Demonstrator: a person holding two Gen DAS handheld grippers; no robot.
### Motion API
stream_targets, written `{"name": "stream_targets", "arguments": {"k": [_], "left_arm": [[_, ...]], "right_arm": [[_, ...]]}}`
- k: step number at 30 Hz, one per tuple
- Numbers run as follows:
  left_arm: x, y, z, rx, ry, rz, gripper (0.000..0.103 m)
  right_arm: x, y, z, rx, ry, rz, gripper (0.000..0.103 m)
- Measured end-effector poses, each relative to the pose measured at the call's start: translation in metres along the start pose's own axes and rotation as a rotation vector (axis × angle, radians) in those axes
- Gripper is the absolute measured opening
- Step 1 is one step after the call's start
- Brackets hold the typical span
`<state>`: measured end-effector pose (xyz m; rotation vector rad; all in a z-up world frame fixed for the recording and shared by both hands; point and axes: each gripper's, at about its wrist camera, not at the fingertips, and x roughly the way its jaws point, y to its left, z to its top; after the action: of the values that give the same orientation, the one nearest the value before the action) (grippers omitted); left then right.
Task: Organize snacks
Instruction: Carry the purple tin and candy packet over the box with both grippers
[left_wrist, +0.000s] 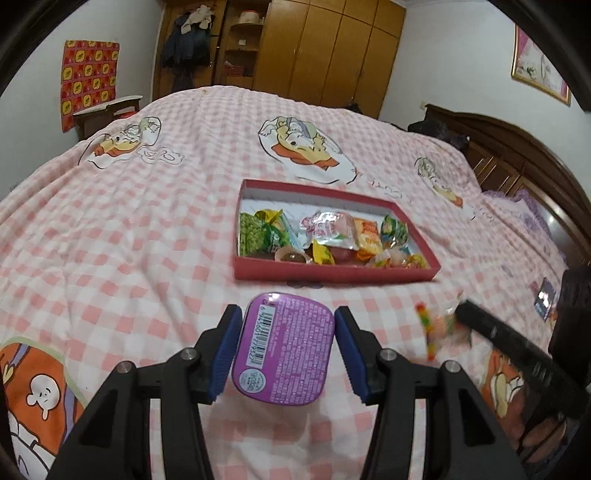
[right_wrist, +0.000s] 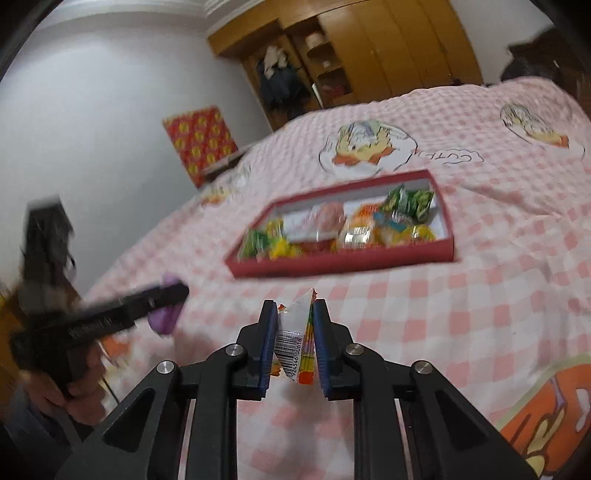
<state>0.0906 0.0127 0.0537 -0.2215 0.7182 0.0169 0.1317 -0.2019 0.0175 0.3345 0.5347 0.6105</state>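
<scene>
Purple tin pinched in left claw; right claw pinches candy packet

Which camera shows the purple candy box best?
The left wrist view: the purple candy box fills the left claw, label and barcode sharp. The right wrist view shows only a blurry purple bit behind that claw.
</scene>
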Motion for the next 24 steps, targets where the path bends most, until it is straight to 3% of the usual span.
{"name": "stream_targets", "arguments": {"k": [8,20,24], "left_arm": [[0.007,-0.005,0.020,0.029,-0.029,0.003,0.054],[0.053,-0.021,0.089,0.077,-0.145,-0.025,0.051],[0.084,-0.019,0.091,0.068,-0.148,0.035,0.042]], "right_arm": [[-0.012,0.006,0.048,-0.046,-0.122,0.004,0.021],[0.029,-0.013,0.105,-0.014,-0.145,0.011,0.021],[0.064,-0.030,0.099,0.051,-0.116,0.014,0.021]]}}
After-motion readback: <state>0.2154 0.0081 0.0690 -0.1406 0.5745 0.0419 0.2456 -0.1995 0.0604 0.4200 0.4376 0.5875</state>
